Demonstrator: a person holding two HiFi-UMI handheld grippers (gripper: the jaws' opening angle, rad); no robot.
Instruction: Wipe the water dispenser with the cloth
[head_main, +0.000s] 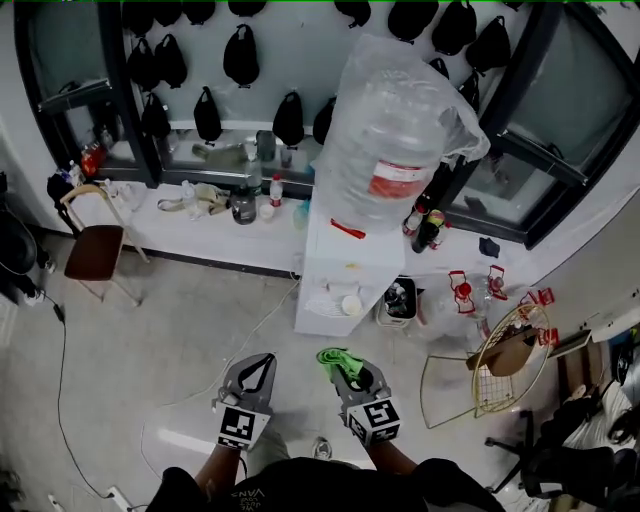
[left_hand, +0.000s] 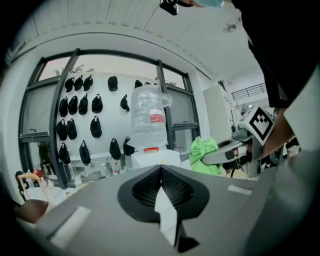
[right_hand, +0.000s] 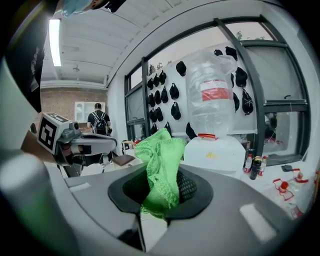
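The right gripper (right_hand: 160, 189) is clamping the green cloth (right_hand: 161, 162), which is bunching up out of the jaws and hanging a little below them. The white water dispenser (head_main: 345, 262) is standing ahead of both grippers, well apart from them, against a white counter (head_main: 190, 225). It is carrying an upturned clear bottle (head_main: 395, 150) with a red label, wrapped in thin plastic. The cloth is looking crumpled and netted. The left gripper (left_hand: 161, 184) is pressing its jaws together on nothing, just beside the right. In the right gripper view the cloth is covering the dispenser's left edge.
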